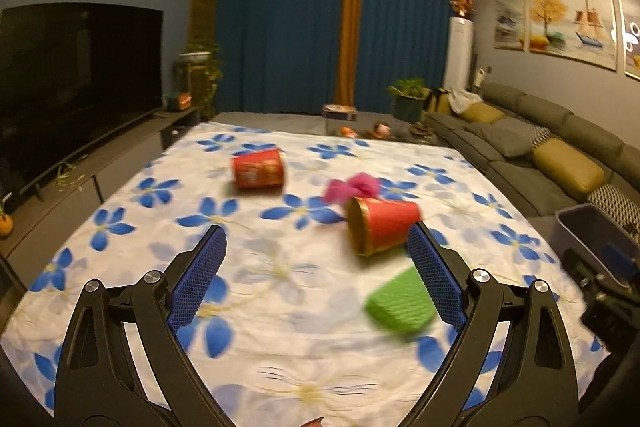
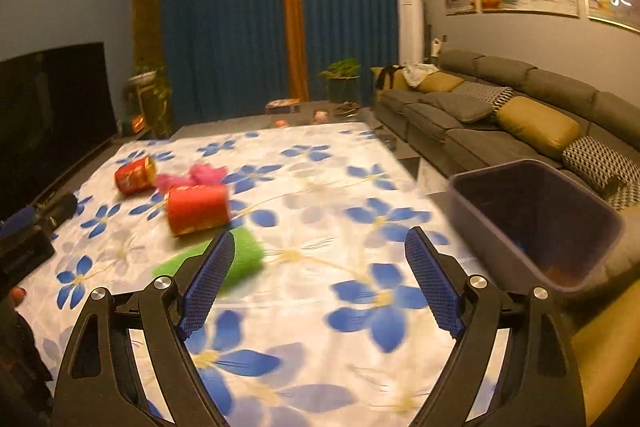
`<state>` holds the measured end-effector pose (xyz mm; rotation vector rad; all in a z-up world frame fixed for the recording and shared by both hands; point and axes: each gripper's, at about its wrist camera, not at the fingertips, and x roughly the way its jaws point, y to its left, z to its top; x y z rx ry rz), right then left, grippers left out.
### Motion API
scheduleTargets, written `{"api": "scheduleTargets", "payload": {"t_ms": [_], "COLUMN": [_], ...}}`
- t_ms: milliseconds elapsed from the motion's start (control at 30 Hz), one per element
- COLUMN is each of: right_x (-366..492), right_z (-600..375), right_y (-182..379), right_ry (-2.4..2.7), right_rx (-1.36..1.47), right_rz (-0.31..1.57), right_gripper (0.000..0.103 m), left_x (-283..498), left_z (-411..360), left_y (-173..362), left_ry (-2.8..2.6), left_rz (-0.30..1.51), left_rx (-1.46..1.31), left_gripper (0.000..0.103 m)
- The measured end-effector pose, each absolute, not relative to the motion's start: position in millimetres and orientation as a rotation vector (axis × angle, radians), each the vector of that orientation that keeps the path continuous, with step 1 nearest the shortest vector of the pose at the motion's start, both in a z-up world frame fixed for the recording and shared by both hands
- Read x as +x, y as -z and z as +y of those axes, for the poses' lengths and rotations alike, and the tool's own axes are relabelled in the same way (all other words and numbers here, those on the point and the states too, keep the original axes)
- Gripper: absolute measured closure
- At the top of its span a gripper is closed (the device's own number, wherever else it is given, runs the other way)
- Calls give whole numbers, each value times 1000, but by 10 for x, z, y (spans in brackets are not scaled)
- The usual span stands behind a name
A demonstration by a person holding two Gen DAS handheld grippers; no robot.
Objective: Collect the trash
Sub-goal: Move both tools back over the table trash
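On the flowered cloth (image 1: 280, 267) lie two red paper cups on their sides, one far (image 1: 259, 169) and one near (image 1: 380, 227), a pink crumpled scrap (image 1: 352, 187) and a green cup (image 1: 400, 305). My left gripper (image 1: 316, 239) is open above the cloth, the near red cup just inside its right finger. In the right wrist view the same red cups (image 2: 134, 175) (image 2: 197, 209), pink scrap (image 2: 200, 175) and green cup (image 2: 240, 259) lie to the left. My right gripper (image 2: 320, 243) is open and empty, over bare cloth (image 2: 340, 307).
A dark plastic bin (image 2: 532, 223) stands at the cloth's right edge, also at the right in the left wrist view (image 1: 596, 239). A grey sofa (image 2: 500, 115) with cushions runs along the right wall. A television (image 1: 76, 79) on a low cabinet lines the left side.
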<state>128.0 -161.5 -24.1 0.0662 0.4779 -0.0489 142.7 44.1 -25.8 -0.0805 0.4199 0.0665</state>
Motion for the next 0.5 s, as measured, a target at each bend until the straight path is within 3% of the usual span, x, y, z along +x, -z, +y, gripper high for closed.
{"api": "scheduleTargets", "payload": {"t_ms": [500], "right_x": [1751], "right_z": [-1008], "right_y": [552], "right_ry": [34], "right_rx": [36], "right_rz": [598], "right_gripper": [18], "left_x": [1486], "left_z": [961], "left_y": [241], "left_ry": [-110], "left_rz": [406], "left_rx": [-106], "left_gripper": [13]}}
